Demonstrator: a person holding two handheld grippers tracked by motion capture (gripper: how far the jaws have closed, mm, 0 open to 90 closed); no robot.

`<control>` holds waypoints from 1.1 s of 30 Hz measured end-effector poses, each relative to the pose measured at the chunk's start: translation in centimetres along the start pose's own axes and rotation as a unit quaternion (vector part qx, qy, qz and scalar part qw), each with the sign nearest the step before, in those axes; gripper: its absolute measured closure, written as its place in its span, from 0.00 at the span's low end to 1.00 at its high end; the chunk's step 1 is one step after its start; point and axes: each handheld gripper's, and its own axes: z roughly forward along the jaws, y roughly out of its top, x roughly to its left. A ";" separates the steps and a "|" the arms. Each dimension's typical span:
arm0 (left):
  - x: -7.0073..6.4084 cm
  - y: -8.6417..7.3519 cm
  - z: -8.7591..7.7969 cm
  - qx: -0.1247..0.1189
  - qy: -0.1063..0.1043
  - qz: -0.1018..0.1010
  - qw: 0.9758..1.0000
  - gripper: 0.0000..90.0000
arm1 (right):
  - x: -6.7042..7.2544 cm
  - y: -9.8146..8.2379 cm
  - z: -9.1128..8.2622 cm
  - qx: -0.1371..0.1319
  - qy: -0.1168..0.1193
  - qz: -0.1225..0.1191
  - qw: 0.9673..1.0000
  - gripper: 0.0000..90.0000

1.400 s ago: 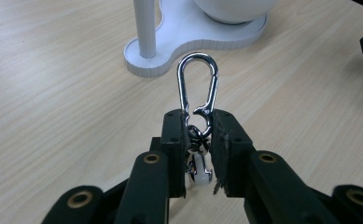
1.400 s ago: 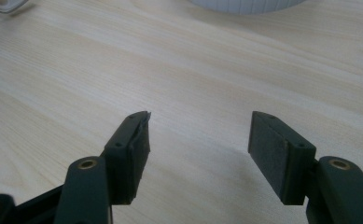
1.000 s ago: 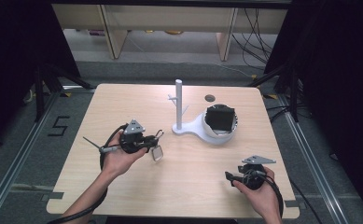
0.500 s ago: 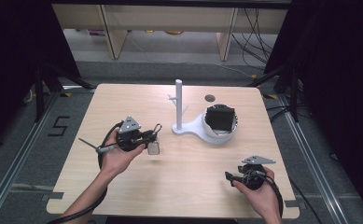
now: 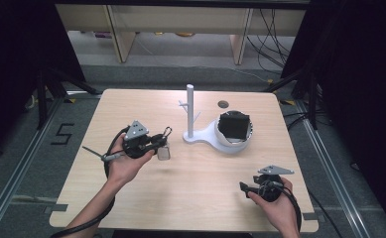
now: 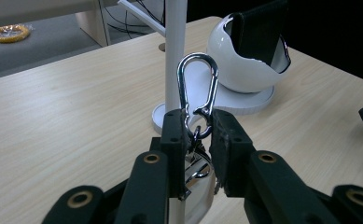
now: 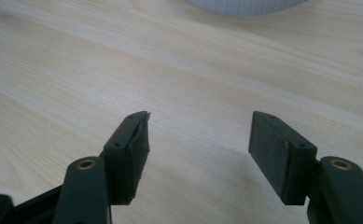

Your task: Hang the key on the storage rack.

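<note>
**One carabiner keychain, pinched and held up in front of the stand**

One shiny silver metal carabiner [image 6: 197,91] with a small metal tag dangling under it is clamped between the black jaws of the left gripper [image 6: 198,140]. The jaws are squeezed tight on the bit where the clip meets its ring, so the loop sticks up above the pads and the tag [image 6: 198,189] hangs down between them. In the high view the whole thing sits off the table, over its left-middle part, with the tag [image 5: 164,152] hanging at the front of the left gripper [image 5: 161,140].

Just past the carabiner is the white plastic stand with an upright post [image 6: 175,42] and little side pegs, on a flat round base. The same base carries a white round bowl-shaped cup [image 5: 234,141] with a black block sitting in it.

The right gripper [image 7: 198,140] is way over at the near right corner of the light wooden table [image 5: 131,208], well apart from the stand. Its jaws are spread wide with bare tabletop between them.
</note>
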 end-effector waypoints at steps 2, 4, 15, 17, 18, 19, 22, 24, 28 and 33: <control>0.1 0.2 0.0 -0.004 -0.003 0.003 1.000 0.84 | 0.0 0.0 0.0 0.000 0.000 0.000 1.000 0.43; 0.0 0.4 -0.1 -0.008 0.000 0.001 1.000 0.84 | 0.0 0.0 -0.1 0.001 -0.002 0.001 1.000 0.43; -0.1 1.5 -0.2 -0.036 0.005 0.007 0.999 0.83 | -0.1 0.0 0.0 -0.008 0.003 -0.003 1.000 0.43; -0.1 1.7 -0.2 -0.041 0.009 0.008 0.999 0.84 | -0.1 0.0 0.0 -0.007 0.004 -0.004 1.000 0.43; -0.2 1.8 -0.2 -0.045 0.009 0.010 0.999 0.84 | 0.0 0.0 -0.1 -0.003 0.003 0.002 1.000 0.43; -0.2 1.8 -0.2 -0.045 0.009 0.010 0.999 0.84 | 0.0 0.0 -0.1 -0.003 0.003 0.002 1.000 0.43; -0.2 2.0 -0.2 -0.055 0.010 0.007 0.998 0.83 | -0.1 0.0 -0.2 -0.004 -0.004 -0.006 1.000 0.43; -0.3 2.1 -0.2 -0.059 0.011 0.007 0.998 0.83 | -0.1 0.0 -0.2 -0.001 -0.003 -0.001 1.000 0.43; -0.3 2.4 -0.1 -0.067 0.013 0.008 0.998 0.84 | -0.1 0.0 -0.2 -0.004 -0.002 0.001 1.000 0.43; -0.5 2.7 0.1 -0.074 0.013 0.006 0.997 0.84 | -0.1 0.0 -0.2 -0.004 -0.004 0.001 1.000 0.42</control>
